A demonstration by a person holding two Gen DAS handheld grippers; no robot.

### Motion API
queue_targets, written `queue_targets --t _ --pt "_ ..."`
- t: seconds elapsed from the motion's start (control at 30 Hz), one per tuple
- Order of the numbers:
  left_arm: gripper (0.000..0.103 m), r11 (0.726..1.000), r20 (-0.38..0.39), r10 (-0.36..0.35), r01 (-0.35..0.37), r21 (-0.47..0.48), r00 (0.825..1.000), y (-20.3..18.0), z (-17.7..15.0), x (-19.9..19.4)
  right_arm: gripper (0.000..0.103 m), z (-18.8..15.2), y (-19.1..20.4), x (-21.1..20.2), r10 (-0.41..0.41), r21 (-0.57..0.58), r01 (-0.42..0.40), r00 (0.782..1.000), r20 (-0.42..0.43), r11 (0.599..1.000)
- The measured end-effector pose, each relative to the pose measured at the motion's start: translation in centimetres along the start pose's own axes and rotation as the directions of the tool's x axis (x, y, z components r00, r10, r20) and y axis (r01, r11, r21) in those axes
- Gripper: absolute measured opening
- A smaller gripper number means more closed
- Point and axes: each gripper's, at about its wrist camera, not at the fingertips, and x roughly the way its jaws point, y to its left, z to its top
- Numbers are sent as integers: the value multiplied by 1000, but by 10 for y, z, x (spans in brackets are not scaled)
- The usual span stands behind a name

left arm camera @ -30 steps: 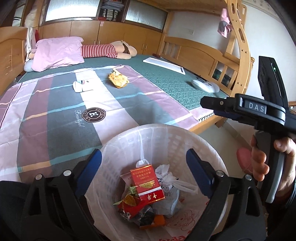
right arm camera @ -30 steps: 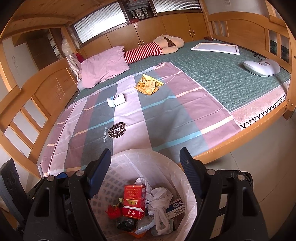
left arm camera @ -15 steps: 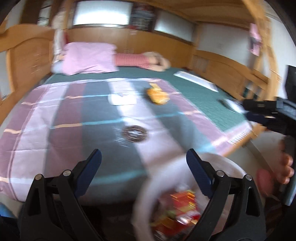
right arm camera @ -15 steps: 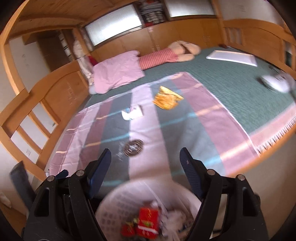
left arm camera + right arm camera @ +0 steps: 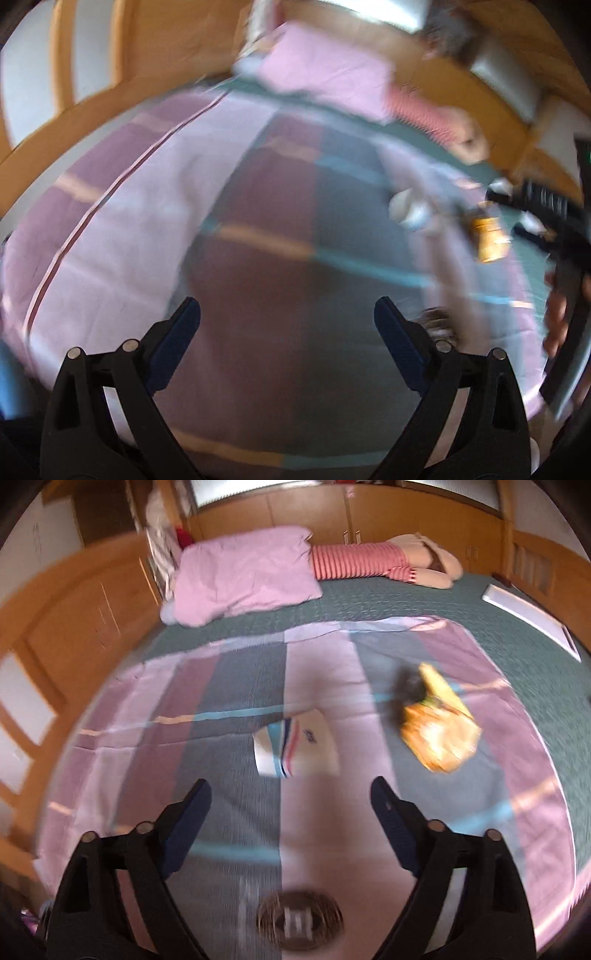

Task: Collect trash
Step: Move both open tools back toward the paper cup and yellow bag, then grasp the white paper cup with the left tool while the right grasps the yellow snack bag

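You're swinging both grippers out over the bed (image 5: 424,602), and both views are smearing, so slow down before you commit. Right gripper (image 5: 291,801) is standing wide with nothing between the jaws; its jaws have just been opening further, which suits the next grab. Left gripper (image 5: 288,317) is also wide and empty, pointing at bare sheet (image 5: 147,229). Trash is lying on the striped sheet: the white packet (image 5: 297,744) is sitting just ahead of the right gripper, roughly centred between its fingers, and the yellow wrapper (image 5: 439,731) is lying off to its right, apart from the packet. In the left view both pieces are showing far right, blurred, close to the right gripper's body (image 5: 546,206), so the right hand is the one to use here. I'd be taking the packet first: it's looking flat, so you're going to want to come in low, keep one finger sliding along the sheet under an edge, and close slowly so you're not pinching fabric with it. Check the sheet isn't lifting before you raise. The wrapper looks crumpled and light; pinch it across a raised fold. Keep the left gripper clear of the right hand's path. The bin isn't showing in either view at this moment.
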Motion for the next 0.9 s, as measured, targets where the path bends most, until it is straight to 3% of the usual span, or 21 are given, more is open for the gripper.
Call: queue_targets --t 0.1,0.2,0.27,0.3,0.37,0.43,0.57,0.67,0.73,0.9 --pt "95 995 -88 6 -14 -95 996 11 0 20 88 18 23 58 -85 -70 82 996 -41 994" --pt "95 990 -94 26 -39 -134 995 14 3 24 86 22 44 92 -176 -183 168 984 -28 969" --pt "95 990 -97 40 -53 -131 995 12 5 25 57 16 61 113 -252 -306 232 967 -29 923" --pt "95 990 -101 44 -57 -130 994 10 5 26 39 9 69 127 -299 -375 260 953 -46 890" --pt "95 987 -105 55 -69 -142 993 11 3 25 31 1 74 129 -347 -426 319 938 15 847" --pt "95 981 -102 68 -86 -175 992 15 2 24 21 -3 73 123 -330 -433 311 943 34 846" --pt "95 959 -74 101 -116 -257 992 31 2 18 15 -7 70 88 -195 -403 183 981 11 897" --pt "95 932 -48 117 -127 -340 992 50 0 9 14 -22 83 52 -52 -438 36 998 -24 898" --pt "95 909 -38 132 -137 -393 990 61 -2 4 14 -37 93 30 26 -482 -50 998 -57 875" --pt "95 867 -18 158 -147 -477 987 80 -5 -4 14 -92 119 -4 138 -626 -229 972 -192 745"
